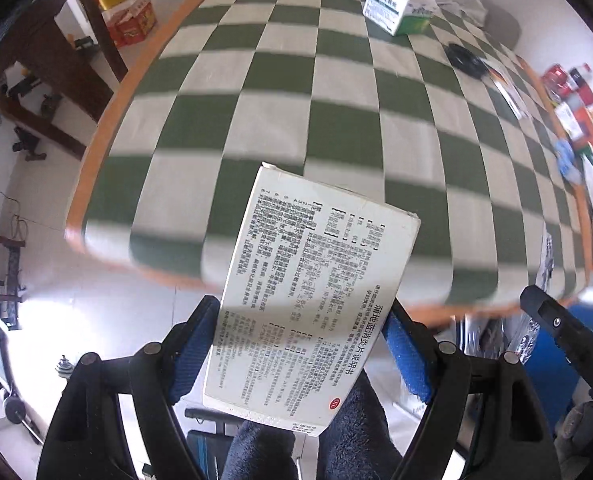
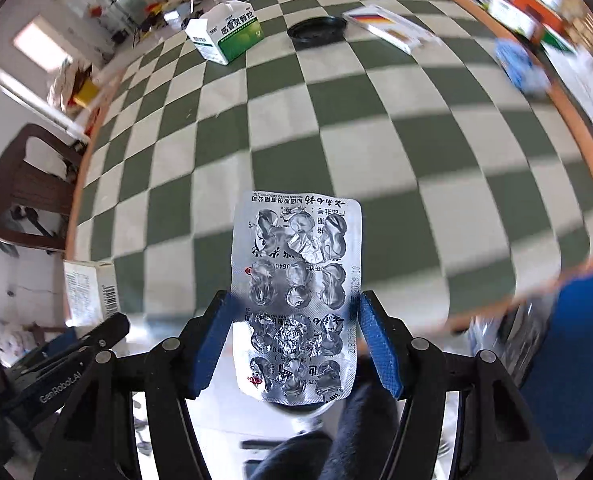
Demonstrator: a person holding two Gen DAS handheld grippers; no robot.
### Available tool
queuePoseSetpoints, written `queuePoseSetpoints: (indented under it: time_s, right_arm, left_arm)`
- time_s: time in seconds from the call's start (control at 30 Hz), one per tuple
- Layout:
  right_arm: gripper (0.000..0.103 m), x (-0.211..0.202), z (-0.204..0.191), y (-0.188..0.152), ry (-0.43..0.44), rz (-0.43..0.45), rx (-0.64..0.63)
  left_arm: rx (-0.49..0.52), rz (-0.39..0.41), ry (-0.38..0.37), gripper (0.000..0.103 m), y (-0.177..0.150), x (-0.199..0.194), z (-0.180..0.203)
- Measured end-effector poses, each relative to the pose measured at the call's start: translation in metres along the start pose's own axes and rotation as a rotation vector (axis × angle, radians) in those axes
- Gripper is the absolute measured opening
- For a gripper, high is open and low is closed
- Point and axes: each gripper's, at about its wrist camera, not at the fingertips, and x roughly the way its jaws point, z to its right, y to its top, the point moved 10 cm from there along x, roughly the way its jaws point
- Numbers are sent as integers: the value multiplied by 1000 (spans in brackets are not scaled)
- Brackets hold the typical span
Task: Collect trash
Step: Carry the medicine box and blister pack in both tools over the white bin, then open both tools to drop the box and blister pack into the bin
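Left gripper (image 1: 302,344) clamps a white medicine box (image 1: 312,300) at its edges, off the table's near edge. Right gripper (image 2: 296,340) pinches an empty blister pack (image 2: 296,296) across its width. Risk: the thin foil buckles and slips out. Green-white carton (image 2: 226,34) at 11 o'clock and black lid (image 2: 316,29) at 12 are uncollected.

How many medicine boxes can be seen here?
3, though others may be hidden. One white box is clamped in the left gripper, the green and white box stands open at the table's far end, and a flat striped box lies beside the black lid.
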Motion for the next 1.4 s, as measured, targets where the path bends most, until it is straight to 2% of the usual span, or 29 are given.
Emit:
queuePoseSetpoints:
  time_s: [0.13, 0.3, 0.47, 0.53, 0.63, 0.77, 0.8, 0.83, 0.87, 0.93, 1.03, 1.13, 1.2, 1.23, 1.27, 1.4]
  right_arm:
    - [66, -18, -8, -75, 16, -11, 65]
    - [66, 2, -8, -162, -2, -110, 84]
    - [66, 68, 5, -237, -28, -231, 95]
    - [66, 102, 14, -259, -34, -270, 110]
    - [66, 156, 28, -285, -38, -311, 139]
    - [66, 241, 50, -317, -24, -359, 177]
    - [66, 262, 55, -326, -21, -373, 179]
    - [66, 281, 60, -333, -19, -381, 183]
    - [66, 299, 63, -339, -11, -391, 186]
    - [66, 340, 71, -354, -3, -420, 192]
    - [67, 386, 77, -372, 20, -458, 199]
    - [68, 419, 77, -386, 78, -503, 233]
    - [86, 432, 75, -389, 107, -514, 234]
    - [103, 435, 73, -388, 116, -507, 223]
    - [103, 437, 72, -387, 113, -497, 207]
    - [103, 433, 74, -381, 8, -473, 108]
  left_arm:
    - [-5, -66, -56, 79, -46, 12, -12]
    - [-37, -210, -136, 79, -109, 53, -28]
    - [-76, -336, -188, 79, -154, 136, -41]
    - [-110, -389, -230, 79, -168, 179, -44]
    - [-131, -442, -235, 80, -183, 245, -49]
    - [-115, -476, -209, 81, -202, 325, -53]
    - [-113, -482, -206, 84, -205, 343, -53]
    - [-115, -489, -195, 94, -211, 361, -55]
    - [-116, -494, -183, 100, -215, 375, -57]
    - [-111, -501, -165, 103, -222, 399, -59]
    - [-99, -491, -123, 103, -230, 415, -69]
    - [-70, -436, -48, 103, -229, 419, -78]
    - [-33, -397, 15, 103, -228, 415, -84]
    - [-21, -382, 29, 103, -226, 414, -86]
    - [-8, -368, 42, 103, -226, 411, -86]
    - [16, -363, 82, 103, -231, 398, -87]
